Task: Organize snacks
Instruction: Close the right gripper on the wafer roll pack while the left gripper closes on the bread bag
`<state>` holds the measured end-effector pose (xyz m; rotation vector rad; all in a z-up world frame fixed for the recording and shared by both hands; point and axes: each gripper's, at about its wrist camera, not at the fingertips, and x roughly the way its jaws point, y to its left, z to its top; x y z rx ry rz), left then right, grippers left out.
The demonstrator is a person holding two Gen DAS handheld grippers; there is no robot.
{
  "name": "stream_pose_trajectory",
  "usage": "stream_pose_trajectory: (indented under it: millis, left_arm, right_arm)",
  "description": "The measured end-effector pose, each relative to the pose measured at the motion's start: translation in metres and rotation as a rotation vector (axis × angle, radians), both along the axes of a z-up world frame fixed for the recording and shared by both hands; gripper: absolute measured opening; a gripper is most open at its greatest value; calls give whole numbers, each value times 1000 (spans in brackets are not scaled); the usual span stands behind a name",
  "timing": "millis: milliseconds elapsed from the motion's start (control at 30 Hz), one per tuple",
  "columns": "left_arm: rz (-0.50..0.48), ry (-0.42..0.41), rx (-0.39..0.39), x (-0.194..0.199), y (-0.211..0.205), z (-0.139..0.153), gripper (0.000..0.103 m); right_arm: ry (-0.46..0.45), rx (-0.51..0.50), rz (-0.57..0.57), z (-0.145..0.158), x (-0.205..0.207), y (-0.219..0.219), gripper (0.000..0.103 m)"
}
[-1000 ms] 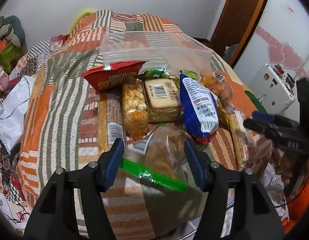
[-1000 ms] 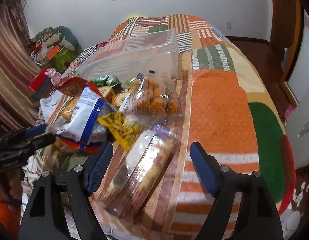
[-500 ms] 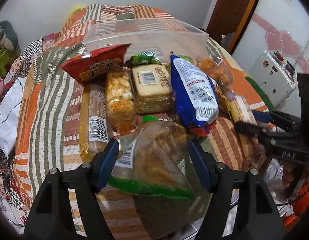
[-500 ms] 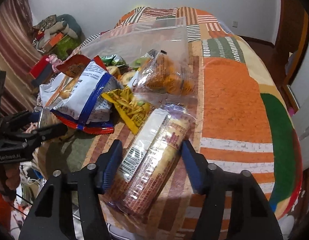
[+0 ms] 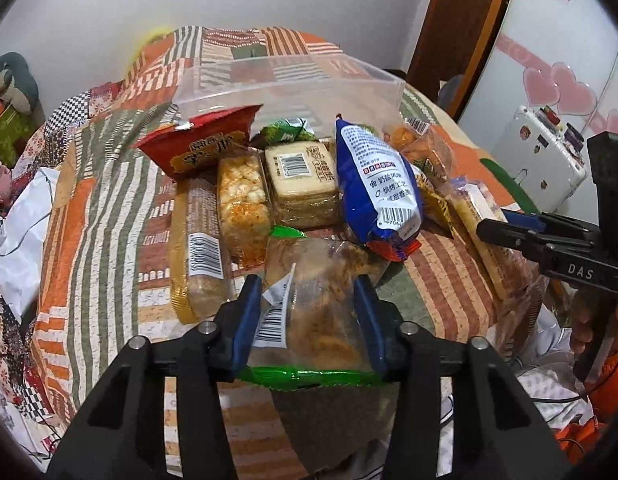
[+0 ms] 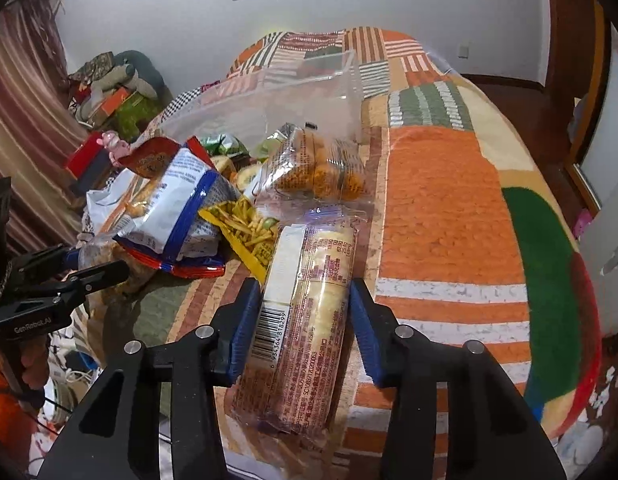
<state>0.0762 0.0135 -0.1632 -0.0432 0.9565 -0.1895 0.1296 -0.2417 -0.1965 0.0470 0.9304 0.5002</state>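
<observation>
Several snack packs lie on a patchwork bedspread in front of a clear plastic bin [image 5: 293, 88], which also shows in the right wrist view [image 6: 277, 108]. My left gripper [image 5: 307, 312] has its blue pads on both sides of a clear green-edged bag of brown snacks [image 5: 321, 300]. My right gripper [image 6: 303, 320] has its pads against both sides of a long cracker roll pack [image 6: 309, 308]. A blue and white bag [image 5: 373, 184], a red bag [image 5: 201, 144] and a yellow-topped cake pack [image 5: 301, 176] lie behind. The right gripper also shows in the left wrist view [image 5: 521, 228].
A bag of orange snacks [image 6: 317, 168] and a yellow stick-snack bag [image 6: 249, 228] lie by the bin. A white plastic bag [image 5: 17, 236] sits at the bed's left edge. A white appliance [image 5: 545, 160] stands to the right. Bare bedspread [image 6: 449, 220] lies right of the packs.
Both grippers moved forward and closed in: the left around the green-edged bag, the right around the cracker roll, which were earlier lying between wider-open jaws.
</observation>
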Motion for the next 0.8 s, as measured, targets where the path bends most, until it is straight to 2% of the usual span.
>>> stream_pose_trajectory:
  millis: [167,333,367,400,433,467,500,567,667,733,767,800]
  left_arm:
    - [51,-50,-13,-8,8,12,43]
    - [83,-127,23,-12,11,31,38]
    - [88,-141,23,-14,12,34,34]
    - [96,-154,22,-15,14,38,30]
    - [104,-164,21,-15,16,42,27]
    - [113,-174,17,-15,19,45,5]
    - [122,-176,10,-14,21,48,0]
    - [129,-174,-8,-10,27,50,0]
    - [134,-129,22,-4,28,43,1]
    - [129,-101,24,-5,29,36,10]
    - [129,-88,19,-6,31,34,23]
    - [133,-81,17,-9,33,32,44]
  right_arm:
    - [-35,4,-6,9,-1,-3,42]
    - [-71,19,2,22,-3,-4,38]
    - [-79,25,6,24,-4,-3,32]
    - [-82,29,13,27,-4,-3,20]
    - [-74,42,27,28,-1,-3,18]
    - [-70,57,35,29,0,-3,17]
    - [-78,62,33,31,1,-2,9]
    - [-83,47,40,31,3,1,9]
    - [-51,38,49,25,5,6,9]
    - [-36,40,56,23,3,7,10]
    - [-38,28,50,22,2,7,11]
    - [-38,20,47,21,2,7,18]
